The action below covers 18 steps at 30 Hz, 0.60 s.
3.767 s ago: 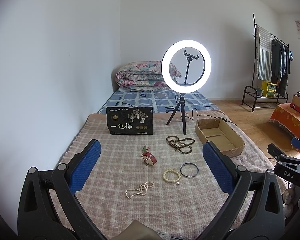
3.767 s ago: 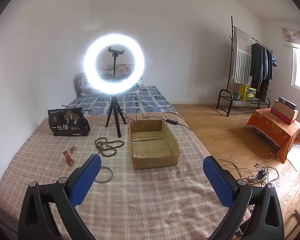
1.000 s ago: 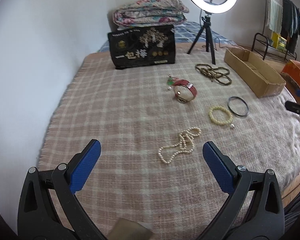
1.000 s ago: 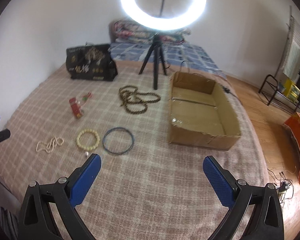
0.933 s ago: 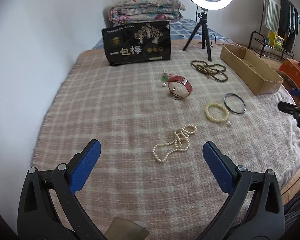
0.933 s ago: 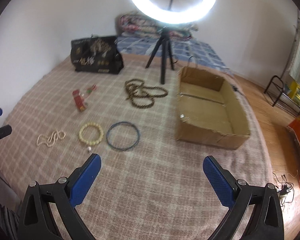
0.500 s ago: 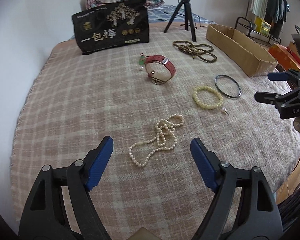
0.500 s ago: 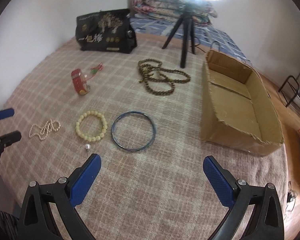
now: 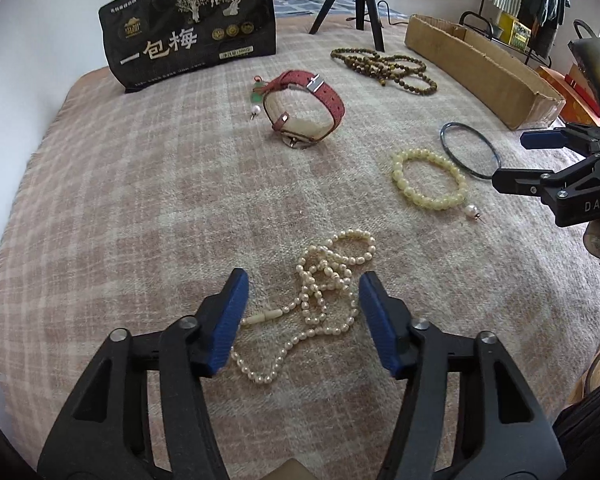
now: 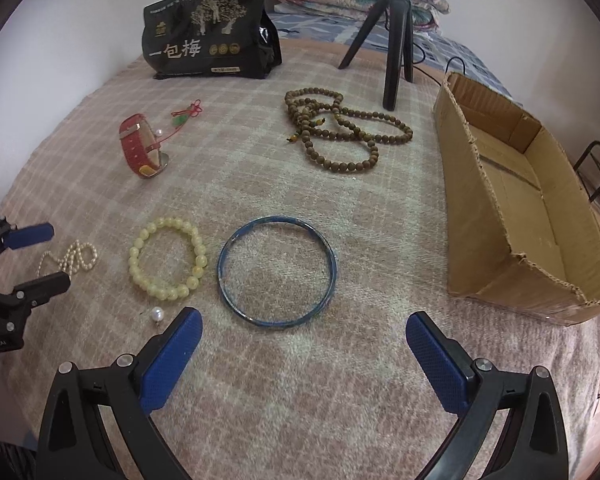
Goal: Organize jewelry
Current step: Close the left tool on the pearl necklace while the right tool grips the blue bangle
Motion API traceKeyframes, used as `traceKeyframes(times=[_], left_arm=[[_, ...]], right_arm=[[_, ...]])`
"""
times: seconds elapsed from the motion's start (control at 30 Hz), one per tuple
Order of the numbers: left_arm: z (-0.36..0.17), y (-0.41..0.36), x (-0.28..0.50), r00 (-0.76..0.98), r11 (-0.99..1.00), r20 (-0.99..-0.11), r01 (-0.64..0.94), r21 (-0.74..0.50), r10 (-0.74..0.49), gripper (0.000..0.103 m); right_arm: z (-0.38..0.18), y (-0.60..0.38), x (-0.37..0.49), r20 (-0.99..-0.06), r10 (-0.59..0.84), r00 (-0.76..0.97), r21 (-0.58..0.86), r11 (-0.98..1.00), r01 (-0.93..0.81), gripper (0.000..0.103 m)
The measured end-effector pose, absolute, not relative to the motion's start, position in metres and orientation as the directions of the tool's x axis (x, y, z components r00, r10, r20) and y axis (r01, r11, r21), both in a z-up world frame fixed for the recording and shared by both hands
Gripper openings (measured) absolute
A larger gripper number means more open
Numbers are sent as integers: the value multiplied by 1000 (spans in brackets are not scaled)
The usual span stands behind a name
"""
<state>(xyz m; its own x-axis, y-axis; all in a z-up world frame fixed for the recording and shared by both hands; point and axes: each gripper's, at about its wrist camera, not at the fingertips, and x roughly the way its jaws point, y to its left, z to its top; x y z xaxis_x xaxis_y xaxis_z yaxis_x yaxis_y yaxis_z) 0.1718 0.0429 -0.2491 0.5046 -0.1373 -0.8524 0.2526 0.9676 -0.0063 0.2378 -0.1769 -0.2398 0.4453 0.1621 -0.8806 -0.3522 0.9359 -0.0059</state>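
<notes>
black bag [image 9: 192,26] "一包梅", right gripper [image 9: 512,160] (side) "DAS"

Left tongs [image 9: 300,304] stand parted low over the plaid blanket [image 9: 140,184], the pearl necklace [image 9: 320,292] lying tangled between their blue pads [image 9: 230,320]. Ahead and to the right: yellow bead bracelet [image 9: 430,180], dark bangle [image 9: 469,155]. Further ahead: red watch [image 9: 306,108], brown bead strand [image 9: 384,65], black pouch [image 9: 190,24]. Right tongs [image 9: 518,160] enter at right edge, parted.
</notes>
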Motion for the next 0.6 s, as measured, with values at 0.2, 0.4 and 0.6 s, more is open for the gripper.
traceKeyframes(times=[0.2, 0.4, 0.6], left_arm=[[-255, 43, 175, 509, 966, -848, 259, -11, -146, 55], [-257, 43, 178, 511, 965, -845, 260, -26, -160, 50], [-258, 39, 178, 518, 958, -837, 284, -28, -178, 33]], right_arm=[[-249, -171, 244, -886, 140, 441, -26, 936, -351, 103], [-256, -173, 256, -887, 146, 437, -1, 948, -318, 102], [-259, -166, 264, -883, 144, 447, -7, 948, -319, 103]])
